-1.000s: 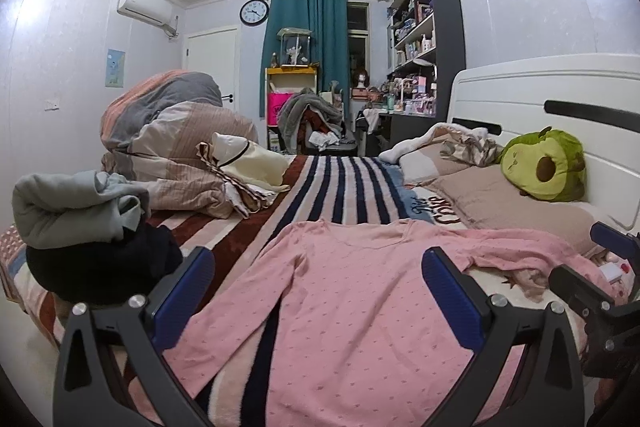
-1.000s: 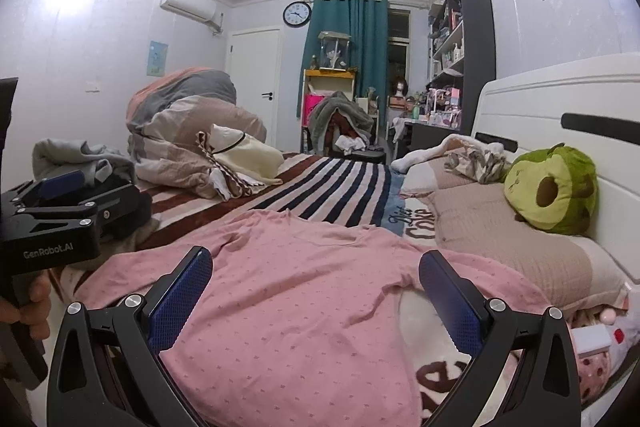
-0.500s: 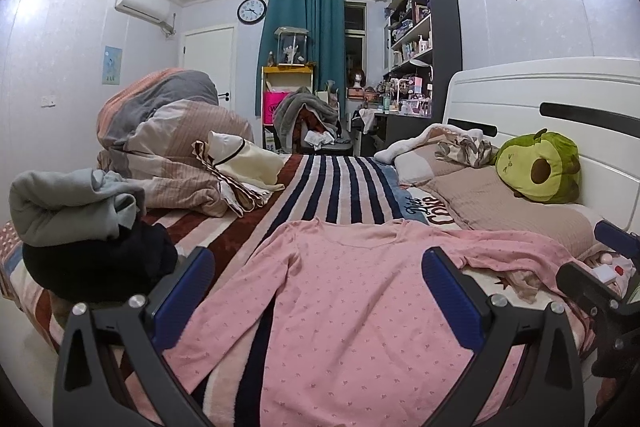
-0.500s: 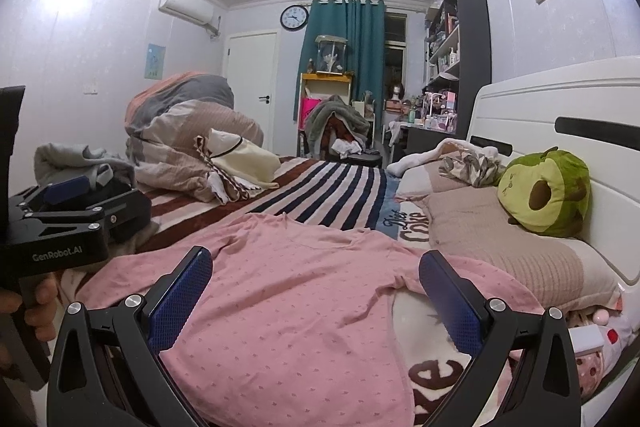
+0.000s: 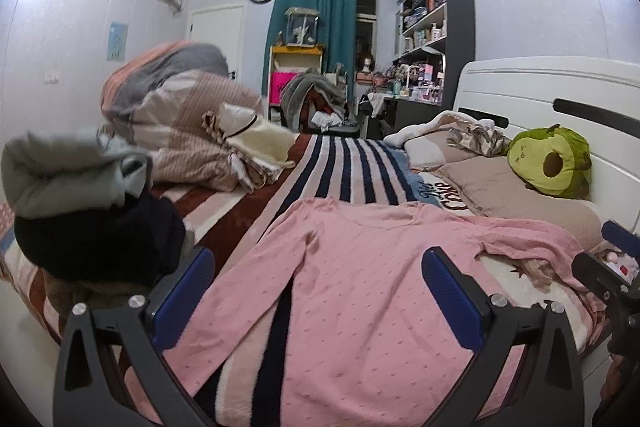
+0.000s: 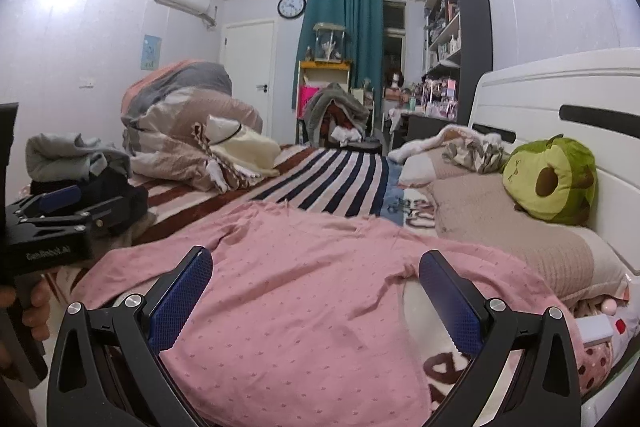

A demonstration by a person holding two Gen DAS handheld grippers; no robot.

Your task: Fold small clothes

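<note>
Left wrist view: left tongs (image 5: pixel 316 291) spread wide, holding nothing, above a pink top (image 5: pixel 360 291) lying flat on the bed (image 5: pixel 344 163). Right wrist view: right tongs (image 6: pixel 316 291) likewise wide over the top (image 6: pixel 304 287), near an avocado plush (image 6: pixel 552 179).
</note>
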